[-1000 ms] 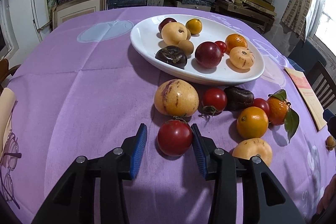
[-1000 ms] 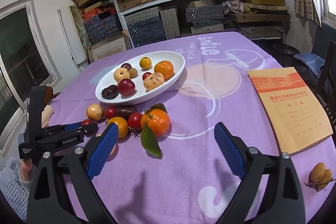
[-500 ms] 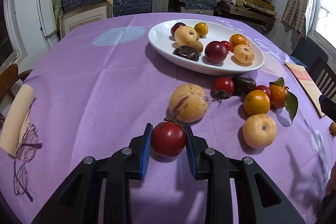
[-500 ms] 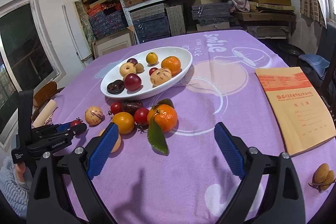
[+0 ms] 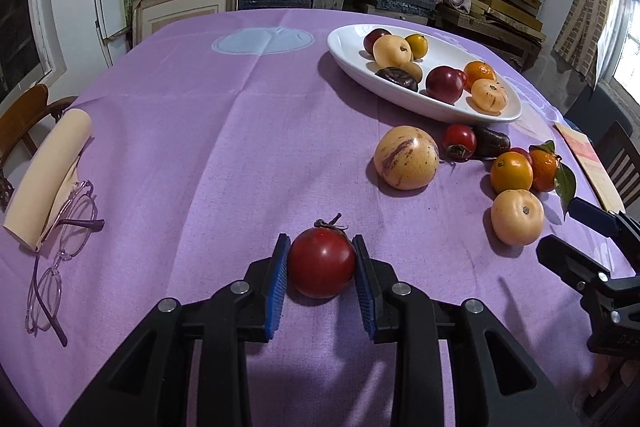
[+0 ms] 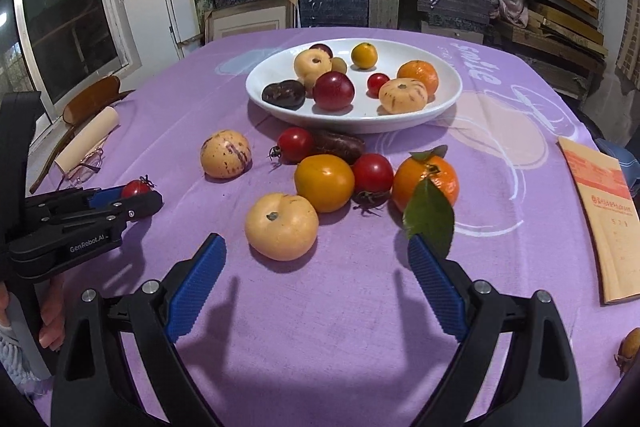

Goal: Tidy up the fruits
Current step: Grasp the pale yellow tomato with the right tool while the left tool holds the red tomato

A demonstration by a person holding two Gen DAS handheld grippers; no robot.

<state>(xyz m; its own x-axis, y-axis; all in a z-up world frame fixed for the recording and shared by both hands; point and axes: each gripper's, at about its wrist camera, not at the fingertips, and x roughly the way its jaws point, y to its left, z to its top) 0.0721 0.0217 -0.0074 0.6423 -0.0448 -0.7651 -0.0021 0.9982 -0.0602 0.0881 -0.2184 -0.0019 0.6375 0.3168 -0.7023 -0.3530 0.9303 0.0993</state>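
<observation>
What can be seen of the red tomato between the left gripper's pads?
The red tomato is round, deep red and glossy, with a dried brown stem and calyx on top. It sits upright, clamped on both sides by the blue ribbed pads of the left gripper, just above or on the purple tablecloth; contact underneath is unclear. It is apart from the other loose fruit and the white plate. From the right wrist view only its top shows.

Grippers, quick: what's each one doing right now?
Left gripper: shut on the red tomato, blue fingers pressing both sides.
Right gripper: open, nothing between its fingers; pale yellow tomato just ahead.
</observation>
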